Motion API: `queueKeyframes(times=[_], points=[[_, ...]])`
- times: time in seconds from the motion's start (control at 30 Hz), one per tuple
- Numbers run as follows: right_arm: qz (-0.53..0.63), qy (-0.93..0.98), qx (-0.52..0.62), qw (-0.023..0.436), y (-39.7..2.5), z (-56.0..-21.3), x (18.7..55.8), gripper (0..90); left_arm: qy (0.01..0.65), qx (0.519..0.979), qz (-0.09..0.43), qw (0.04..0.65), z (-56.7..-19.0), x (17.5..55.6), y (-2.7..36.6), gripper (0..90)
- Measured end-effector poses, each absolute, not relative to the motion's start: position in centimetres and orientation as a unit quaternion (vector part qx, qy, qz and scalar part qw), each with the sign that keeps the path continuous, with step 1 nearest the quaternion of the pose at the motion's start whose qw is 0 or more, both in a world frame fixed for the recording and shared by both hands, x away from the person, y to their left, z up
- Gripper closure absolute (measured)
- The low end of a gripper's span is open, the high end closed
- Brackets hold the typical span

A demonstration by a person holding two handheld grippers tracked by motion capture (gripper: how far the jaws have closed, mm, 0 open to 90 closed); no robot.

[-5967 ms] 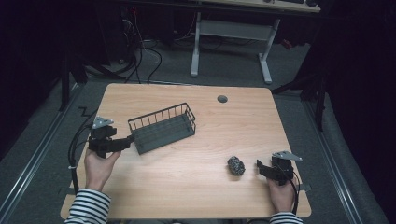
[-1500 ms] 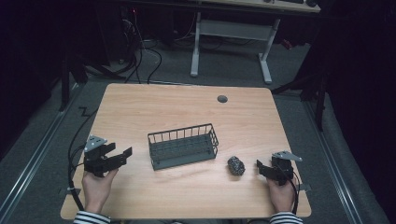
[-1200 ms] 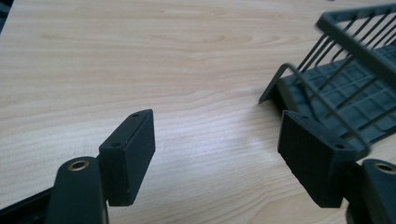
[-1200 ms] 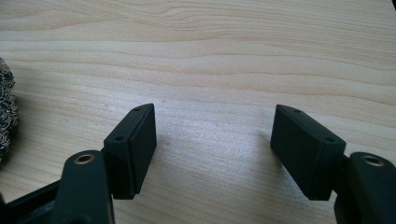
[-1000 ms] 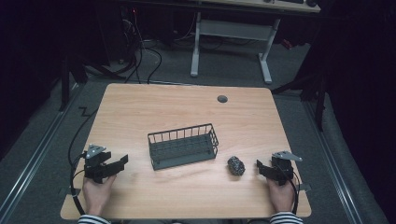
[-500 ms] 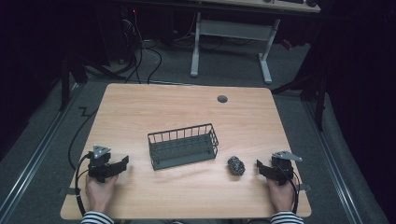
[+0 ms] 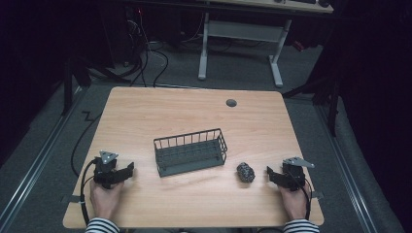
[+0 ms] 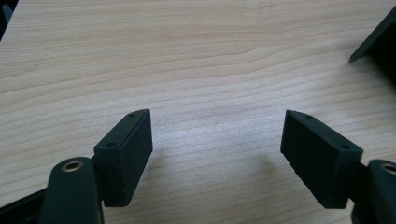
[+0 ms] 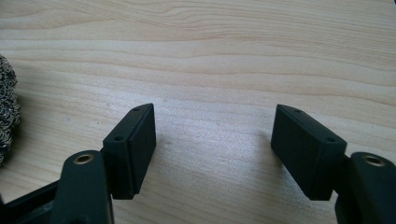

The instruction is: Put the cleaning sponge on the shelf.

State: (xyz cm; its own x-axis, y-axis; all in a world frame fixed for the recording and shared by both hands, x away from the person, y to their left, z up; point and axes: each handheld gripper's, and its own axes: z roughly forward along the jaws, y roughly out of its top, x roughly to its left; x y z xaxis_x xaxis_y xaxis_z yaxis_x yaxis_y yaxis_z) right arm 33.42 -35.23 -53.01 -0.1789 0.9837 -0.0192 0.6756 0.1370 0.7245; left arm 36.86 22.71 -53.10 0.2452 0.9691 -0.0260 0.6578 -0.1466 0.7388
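Both my left tongs (image 7: 127, 170) and right tongs (image 7: 270, 173) gape empty near the worktop's (image 7: 194, 111) front edge; the scrubber (image 9: 7, 112) is cut off, the basket (image 8: 376, 39) only a dark corner.

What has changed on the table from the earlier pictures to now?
The wire basket was moved from the left rear toward the table's middle and let go. The left gripper then drew back toward the person's edge, jaws open and empty. The steel scrubber and the open right gripper stayed where they were.
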Motion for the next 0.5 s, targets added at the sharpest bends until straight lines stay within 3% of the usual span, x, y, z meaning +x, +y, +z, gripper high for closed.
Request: queueKeyframes(times=[0.5], points=[[0.311,0.718,0.574,0.242,-34.9,-52.3,32.2,29.2,0.568,0.718,0.243,0.321,-53.7,36.8,22.9,24.2]])
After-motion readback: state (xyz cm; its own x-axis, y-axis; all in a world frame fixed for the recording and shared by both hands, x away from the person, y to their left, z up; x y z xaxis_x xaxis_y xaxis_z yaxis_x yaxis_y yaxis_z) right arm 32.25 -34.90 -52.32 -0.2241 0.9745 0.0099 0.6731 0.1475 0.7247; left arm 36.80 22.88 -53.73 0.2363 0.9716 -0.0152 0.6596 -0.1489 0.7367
